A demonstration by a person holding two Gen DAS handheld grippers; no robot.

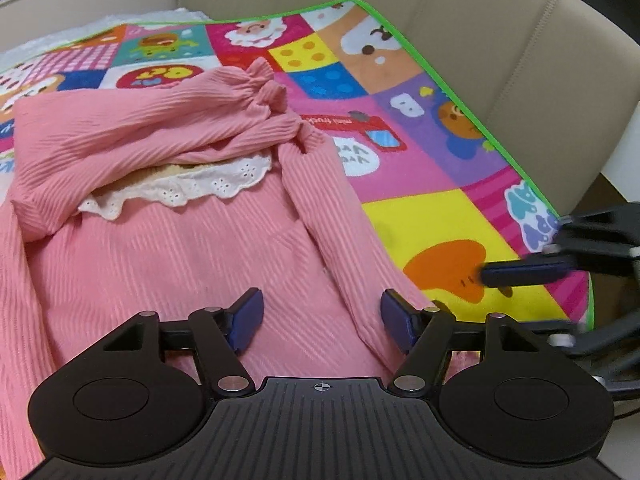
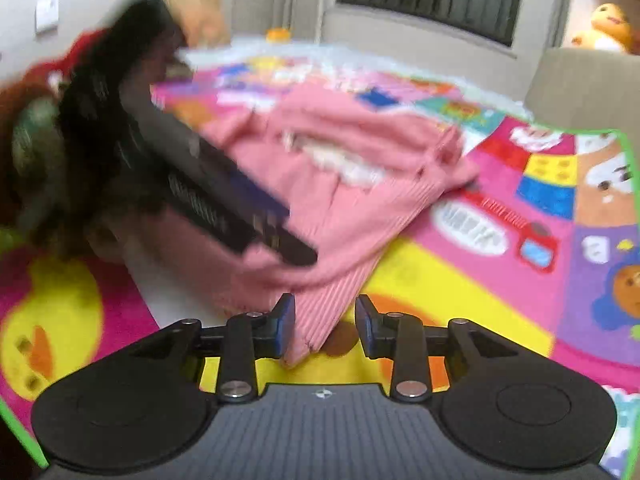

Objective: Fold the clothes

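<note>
A pink ribbed top (image 1: 168,216) with a white lace collar (image 1: 188,192) lies on the colourful play mat (image 1: 420,152), both sleeves folded across its chest. My left gripper (image 1: 322,320) is open just above the lower part of the garment, nothing between its pads. My right gripper (image 2: 325,326) is open; a corner of the pink hem (image 2: 316,320) lies between its fingers, touching the left pad. The right gripper shows at the mat's right edge in the left wrist view (image 1: 520,272). The left gripper appears blurred over the top in the right wrist view (image 2: 224,196).
A beige padded sofa back (image 1: 500,40) rises behind the mat's green-trimmed edge. A white blanket (image 1: 160,16) lies under the mat's far side. A yellow plush toy (image 2: 608,28) sits at the far right. The mat's edge drops off at the right.
</note>
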